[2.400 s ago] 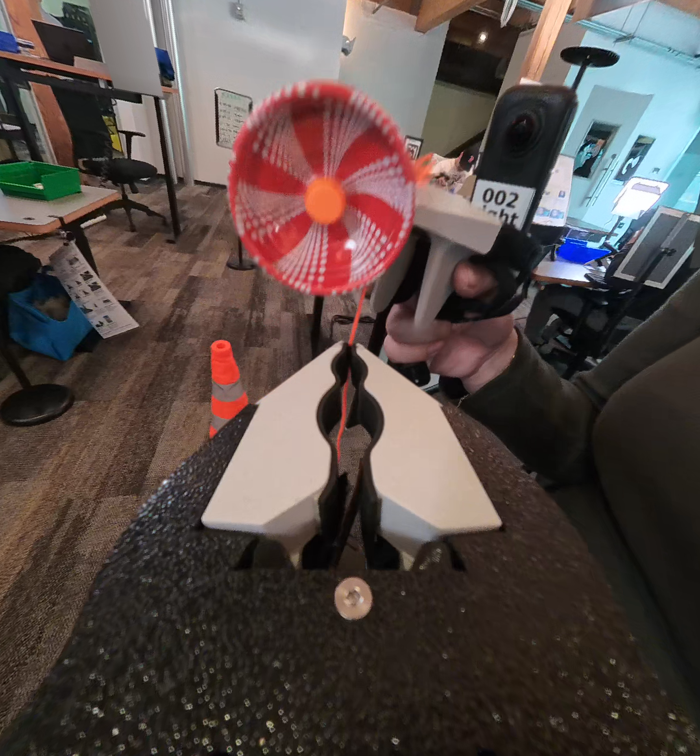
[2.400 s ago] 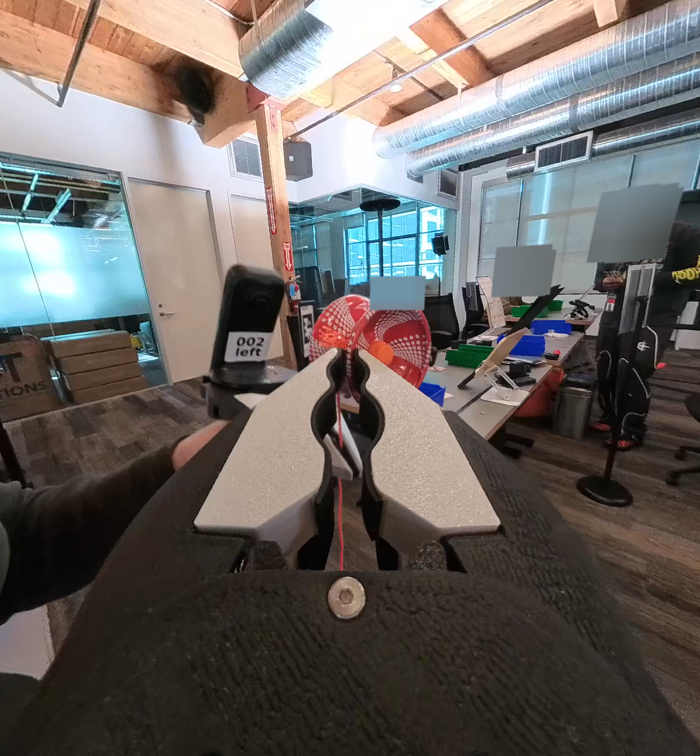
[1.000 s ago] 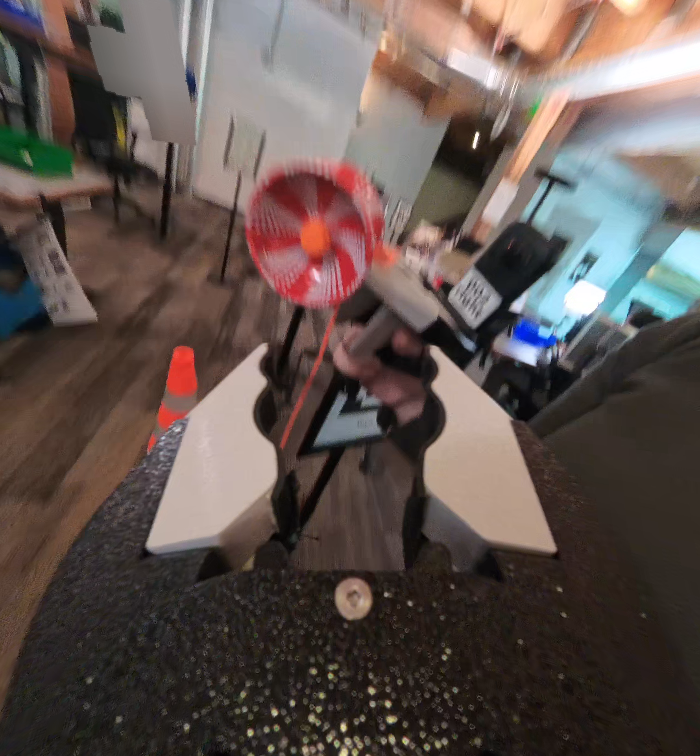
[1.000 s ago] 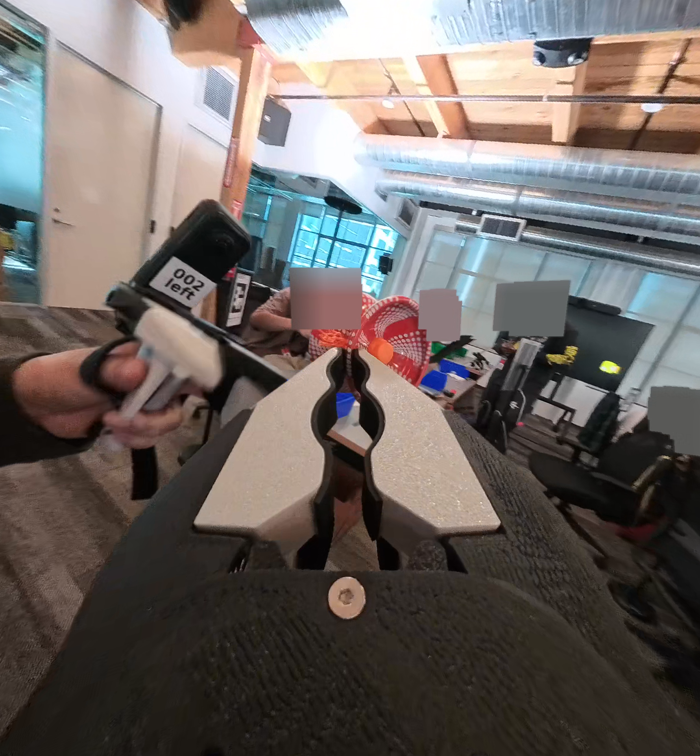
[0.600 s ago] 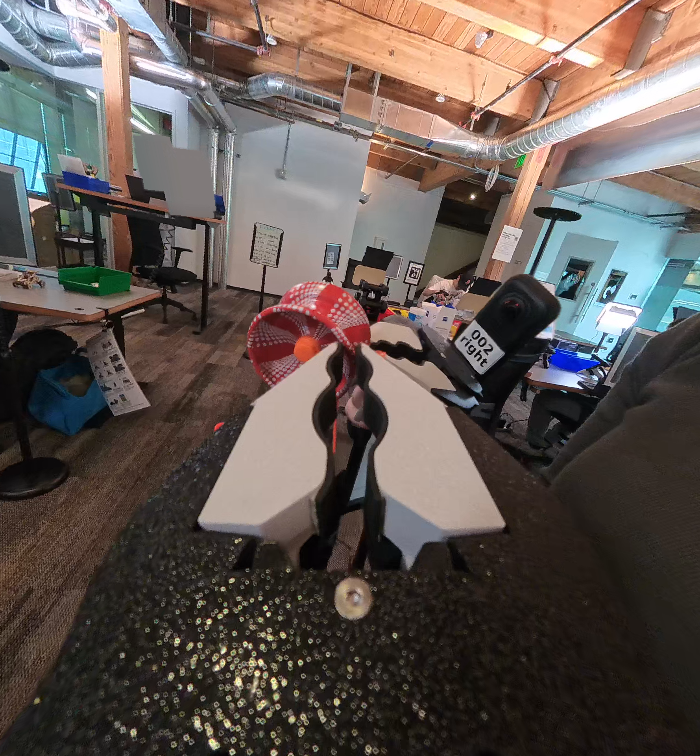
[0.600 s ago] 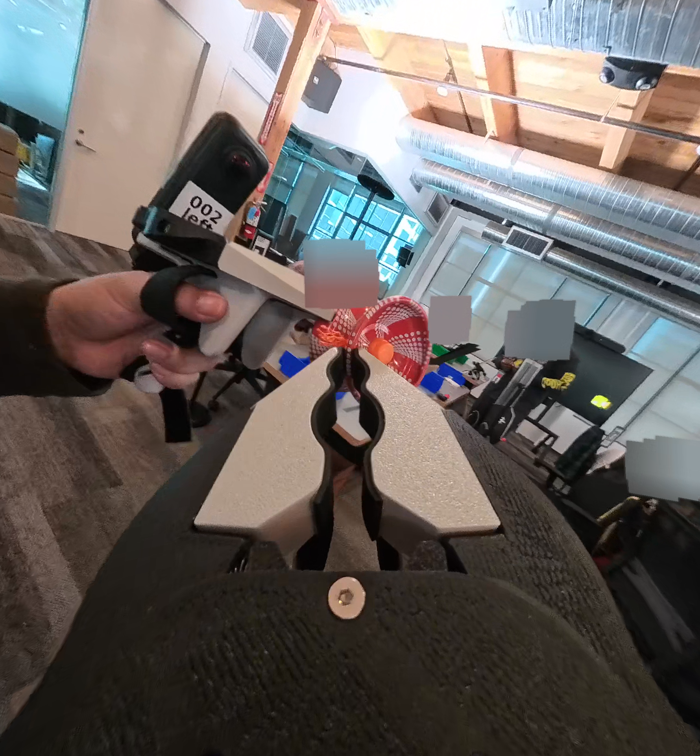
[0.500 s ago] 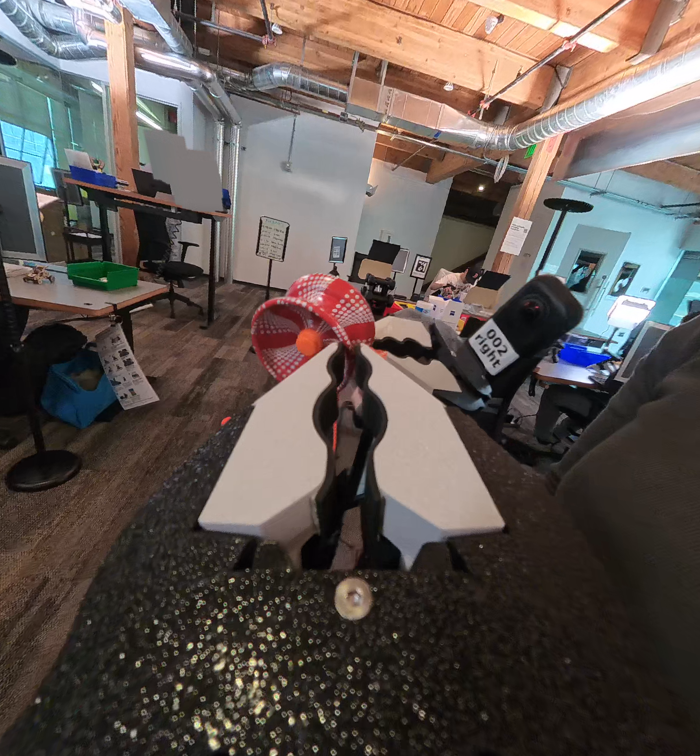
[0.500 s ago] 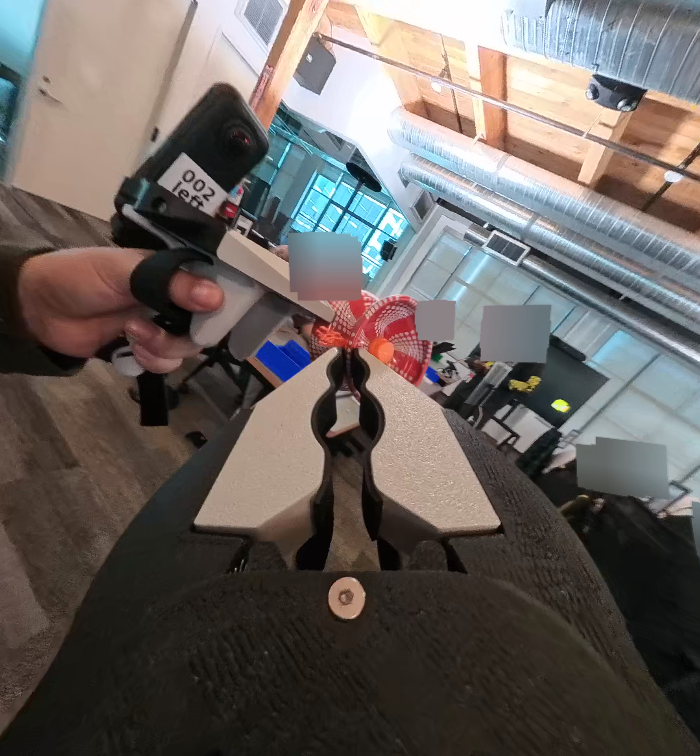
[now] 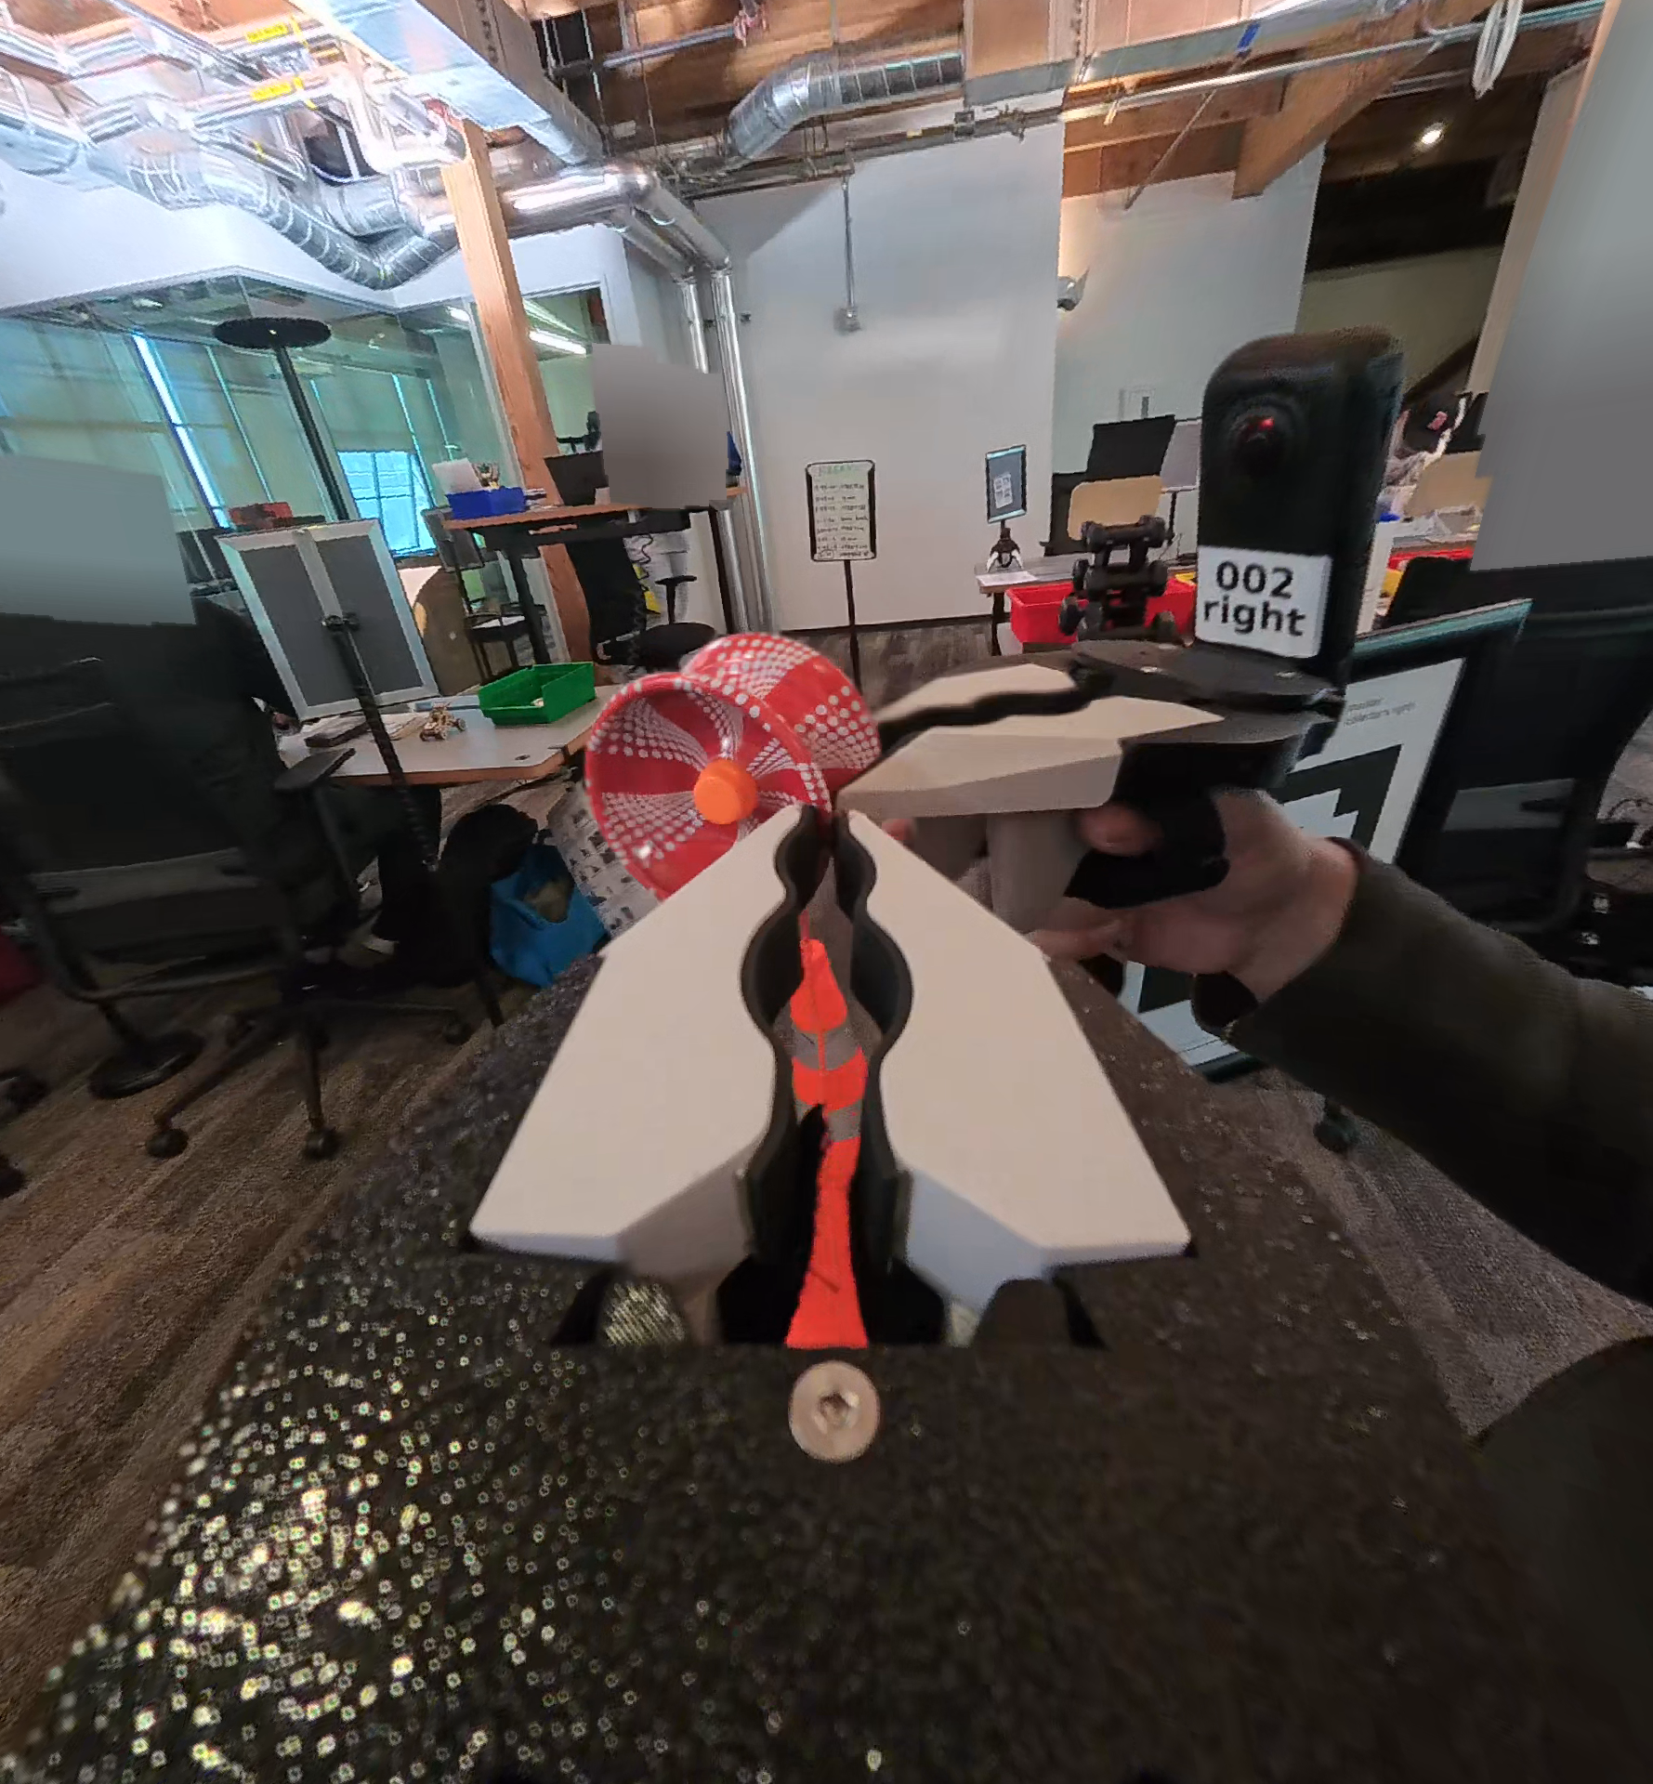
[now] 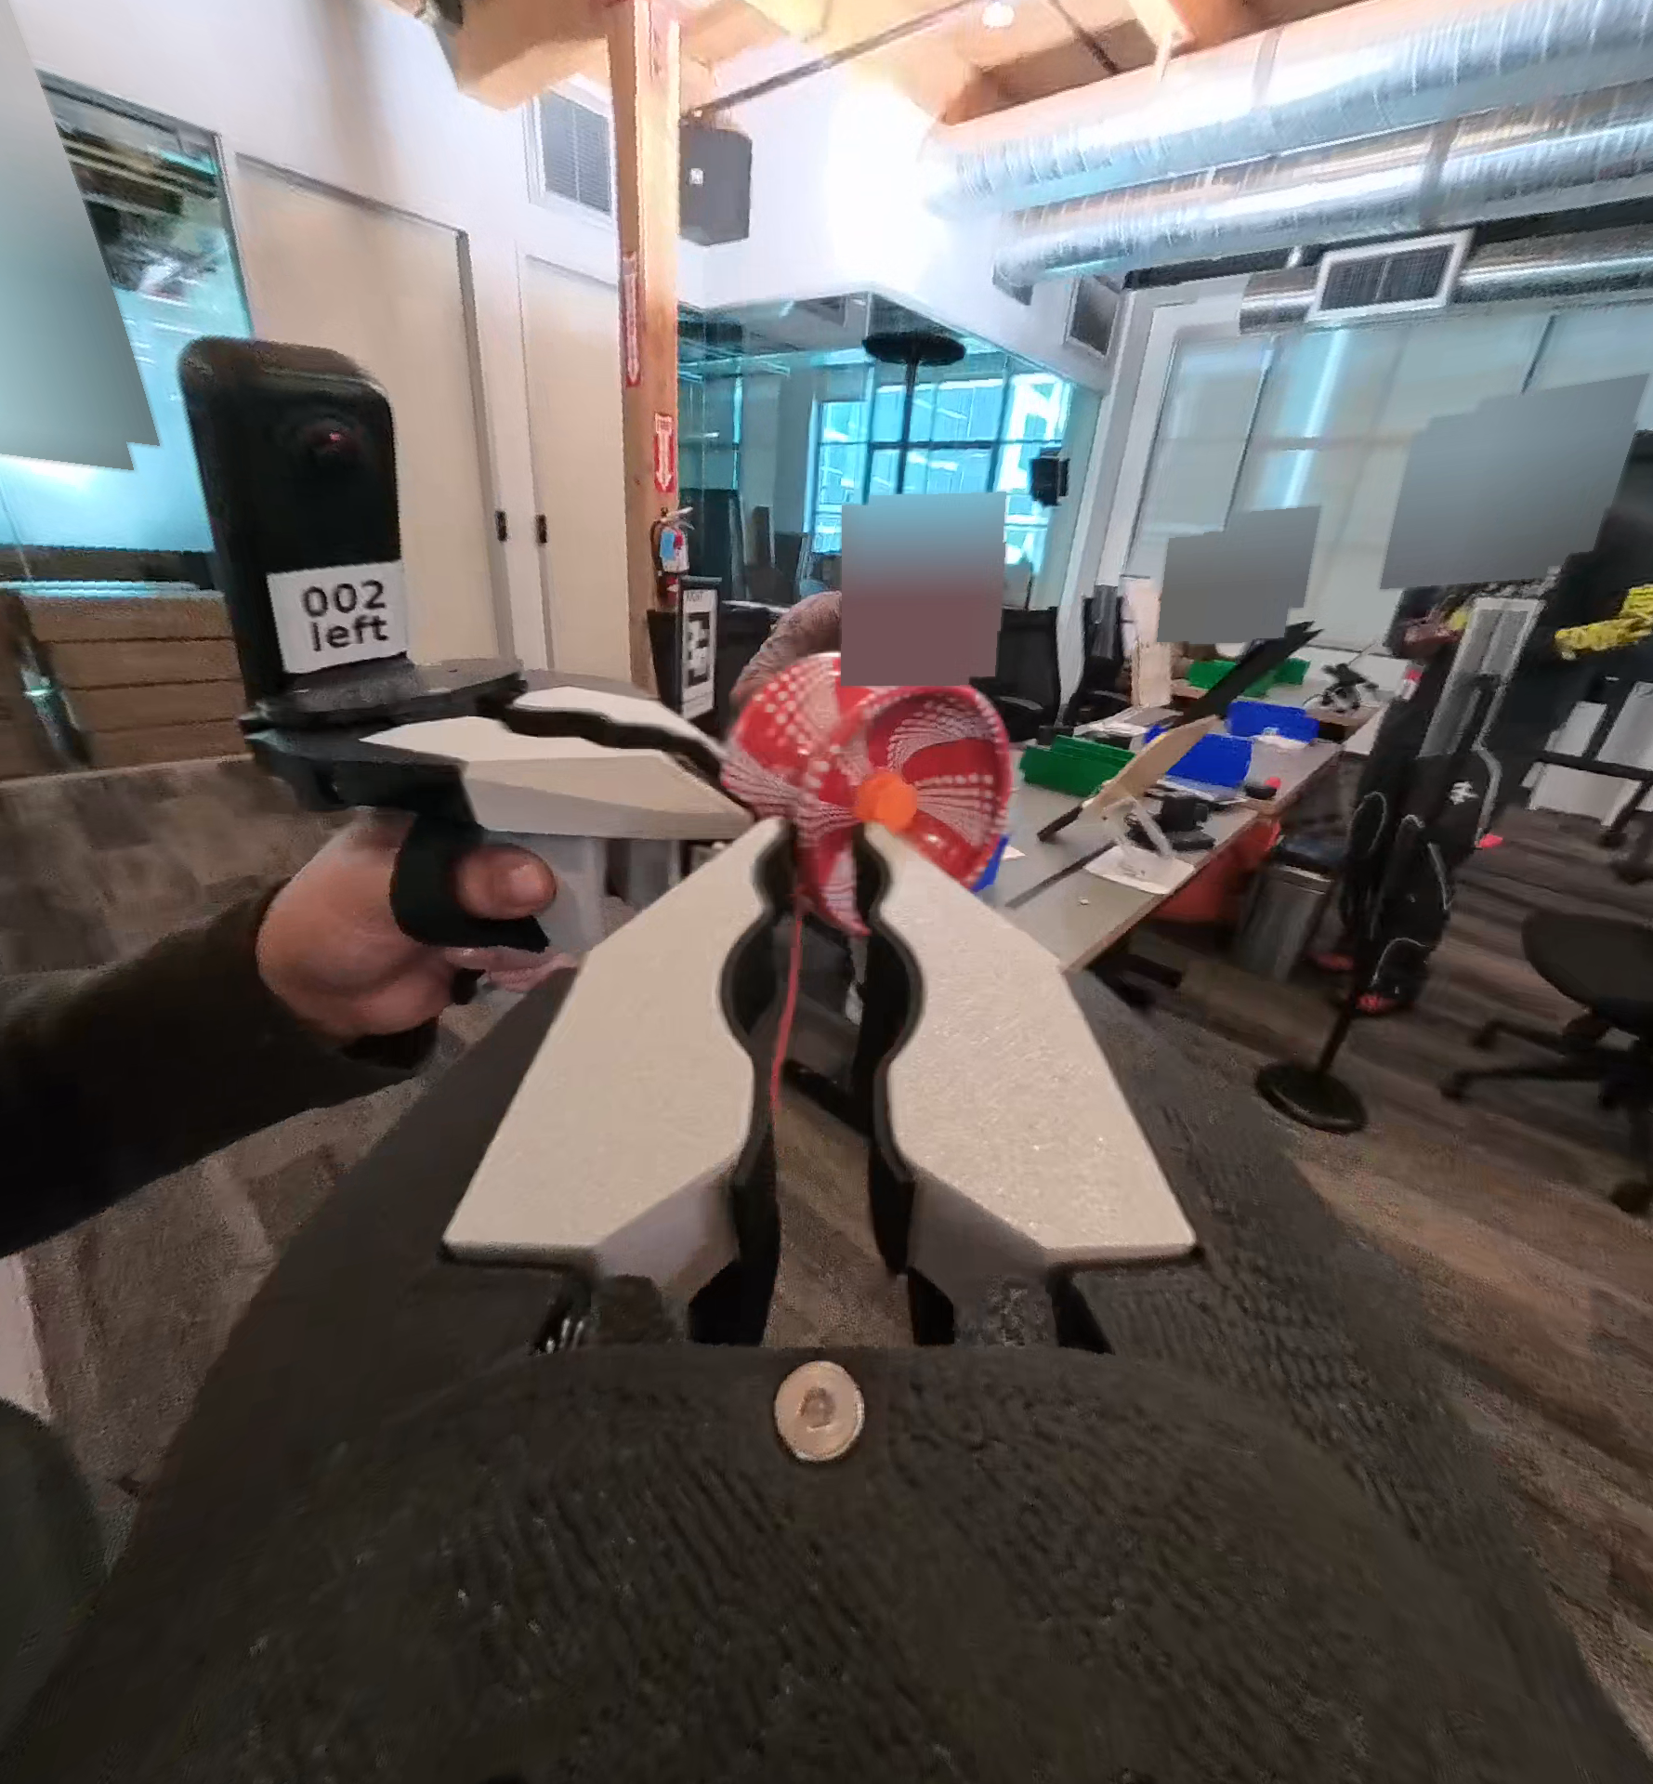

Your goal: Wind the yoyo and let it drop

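Holding the yoyo (image 9: 697,743) up in mid-air between the two tools, that's what's going on here. The right gripper (image 10: 827,835) is clamping its tips on the edge of the red-and-white yoyo, with the orange hub sitting just above them. A thin red string (image 10: 785,975) is hanging down from the yoyo through the gap between those fingers. The left gripper (image 9: 824,819) is coming in from the side with its tips pressed nearly together right against the yoyo; honestly I can't tell if it's pinching the string or nothing at all. An orange traffic cone (image 9: 827,1052) is showing on the floor through its finger gap.

Bins, since people are asking: a green bin (image 9: 533,697) is sitting on the desk (image 9: 475,751) behind the yoyo, contents not visible. A blue bag (image 9: 533,932) is slumping open under that desk with something pale inside. A red bin (image 9: 1039,610) is sitting further back. On the right wrist view's side, green trays (image 10: 1064,763) and a blue bin (image 10: 1261,722) are lying on a long table, and what's in them is too small to make out.
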The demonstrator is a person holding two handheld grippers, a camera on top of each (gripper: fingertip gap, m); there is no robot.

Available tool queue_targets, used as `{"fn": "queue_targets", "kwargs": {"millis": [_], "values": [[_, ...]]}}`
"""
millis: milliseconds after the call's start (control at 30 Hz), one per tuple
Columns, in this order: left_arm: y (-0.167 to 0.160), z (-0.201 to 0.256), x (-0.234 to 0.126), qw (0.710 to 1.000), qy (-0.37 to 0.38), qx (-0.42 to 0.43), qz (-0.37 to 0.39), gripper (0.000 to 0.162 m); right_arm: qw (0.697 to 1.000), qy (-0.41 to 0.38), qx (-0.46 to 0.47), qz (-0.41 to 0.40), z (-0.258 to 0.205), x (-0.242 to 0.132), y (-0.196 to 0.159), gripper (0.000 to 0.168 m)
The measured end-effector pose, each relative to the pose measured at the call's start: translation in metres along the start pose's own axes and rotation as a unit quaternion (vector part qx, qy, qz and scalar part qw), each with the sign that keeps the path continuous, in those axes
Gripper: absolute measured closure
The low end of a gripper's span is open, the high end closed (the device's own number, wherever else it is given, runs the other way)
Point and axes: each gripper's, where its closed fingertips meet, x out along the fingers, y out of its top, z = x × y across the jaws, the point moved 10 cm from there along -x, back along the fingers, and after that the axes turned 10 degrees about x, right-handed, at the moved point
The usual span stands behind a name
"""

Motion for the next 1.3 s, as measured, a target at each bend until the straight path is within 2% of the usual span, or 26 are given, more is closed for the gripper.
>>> {"fn": "queue_targets", "kwargs": {"millis": [33,133,200,267,300,433,467,533,667,767,933,1033,1100,1233,1300], "values": [[0.0,-0.001,0.0,1.0,0.004,0.003,0.001,0.161,1.0,0.007,0.008,-0.007,-0.001,0.002,0.0,0.167],[-0.002,-0.003,-0.004,0.998,0.005,-0.026,0.056,0.16,0.999,0.011,0.032,0.002,-0.001,0.006,0.002,0.168],[-0.014,-0.009,-0.01,0.992,-0.001,-0.08,0.098,0.111,0.999,-0.001,0.043,0.011,0.002,0.005,0.002,0.168],[-0.036,-0.015,-0.006,0.987,-0.042,-0.135,0.078,0.108,0.999,0.002,0.049,0.01,0.005,0.003,0.001,0.168],[-0.047,-0.016,0.0,0.984,-0.062,-0.154,0.057,0.108,0.998,0.009,0.053,0.013,0.006,0.003,0.001,0.168],[-0.074,-0.015,0.021,0.975,-0.121,-0.186,-0.018,0.136,0.997,0.053,0.048,0.012,0.003,0.0,0.003,0.168],[-0.076,-0.018,0.024,0.971,-0.125,-0.203,-0.025,0.137,0.997,0.065,0.034,0.001,0.002,-0.001,0.003,0.168],[-0.075,-0.025,0.027,0.964,-0.152,-0.214,-0.041,0.162,0.996,0.083,0.004,-0.033,-0.001,-0.004,0.001,0.168],[-0.06,-0.047,0.026,0.977,-0.122,-0.147,-0.097,0.162,0.989,0.105,-0.026,-0.099,-0.002,-0.014,-0.005,0.168],[-0.027,-0.056,0.018,0.985,-0.102,-0.088,-0.104,0.162,0.987,0.064,-0.046,-0.14,0.003,-0.017,-0.011,0.167],[0.014,-0.034,0.02,0.986,-0.099,-0.009,-0.134,0.162,0.989,0.018,-0.066,-0.132,0.004,-0.009,-0.013,0.168],[0.018,-0.012,0.022,0.977,-0.098,0.031,-0.188,0.162,0.987,-0.029,-0.099,-0.127,0.002,-0.005,-0.01,0.167],[0.013,-0.001,0.022,0.969,-0.099,0.025,-0.225,0.162,0.992,-0.045,-0.08,-0.083,0.004,-0.006,-0.005,0.168],[-0.008,0.004,0.023,0.969,-0.13,-0.046,-0.203,0.162,0.999,-0.033,-0.018,-0.008,0.003,-0.007,0.001,0.168],[-0.024,0.001,0.024,0.971,-0.13,-0.075,-0.188,0.162,1.0,0.006,0.016,0.015,0.0,-0.007,0.001,0.168]]}}
